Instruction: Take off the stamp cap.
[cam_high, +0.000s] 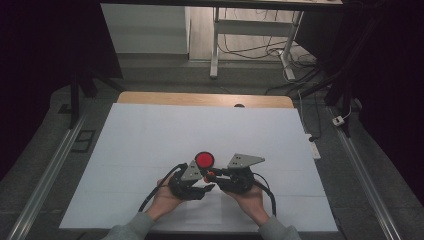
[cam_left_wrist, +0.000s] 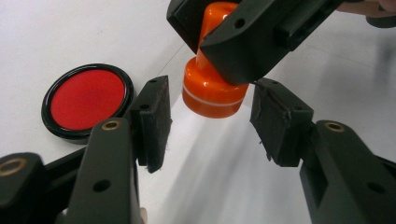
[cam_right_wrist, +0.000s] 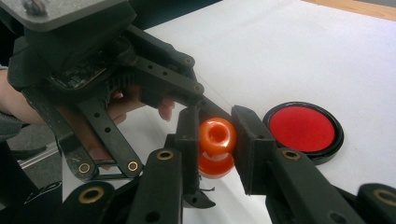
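Left gripper view shows the orange stamp upper centre, its knob clamped by the right gripper. The left gripper gapes just below, its pads flanking the stamp's base without touching. Best to hold the stamp level and lower it squarely toward the red ink pad at left.

My two grippers crowd each other near the front edge of the white sheet. The right gripper holds the orange stamp right between my left gripper's spread jaws, so there's little room there. The red pad lies just beyond, blocking a straight push forward. The sheet to the left, to the right and farther back is bare, so I can pass freely there.
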